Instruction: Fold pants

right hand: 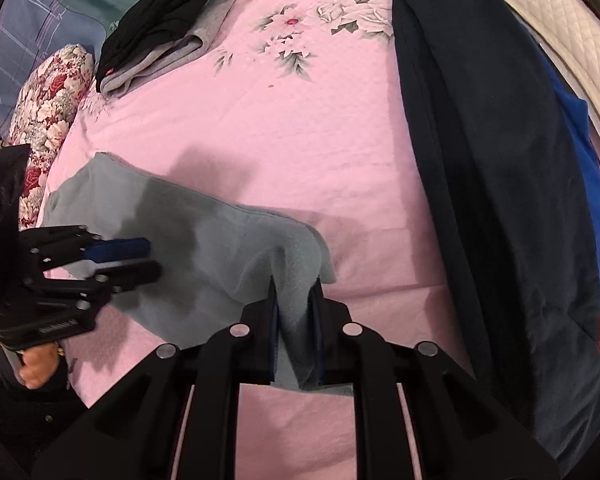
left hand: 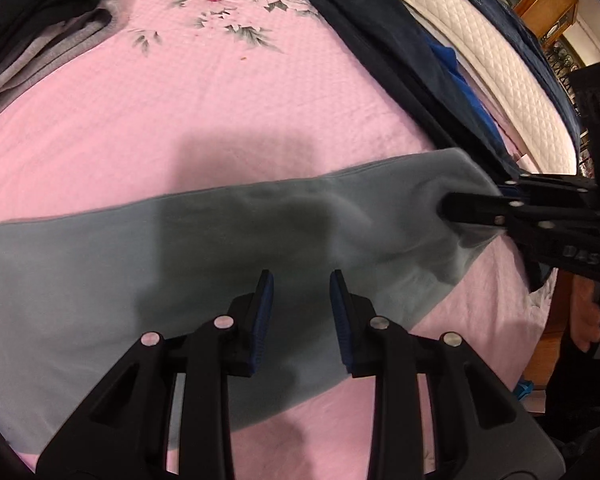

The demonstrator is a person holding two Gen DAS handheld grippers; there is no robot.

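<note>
Grey-blue pants (left hand: 180,264) lie folded into a long strip across the pink bedsheet (left hand: 220,100). My left gripper (left hand: 302,280) hovers open over the middle of the strip, with nothing between its blue pads. My right gripper (right hand: 296,292) is shut on the end of the pants (right hand: 220,248) and lifts that end a little off the sheet. The right gripper also shows in the left wrist view (left hand: 452,208), pinching the strip's right end. The left gripper shows in the right wrist view (right hand: 148,256), open over the cloth.
A folded stack of black and grey clothes (right hand: 168,28) lies at the far left of the bed. Dark navy garments (right hand: 480,160) lie along the right side beside a white quilted mattress edge (left hand: 480,40). A floral pillow (right hand: 48,112) is at the left.
</note>
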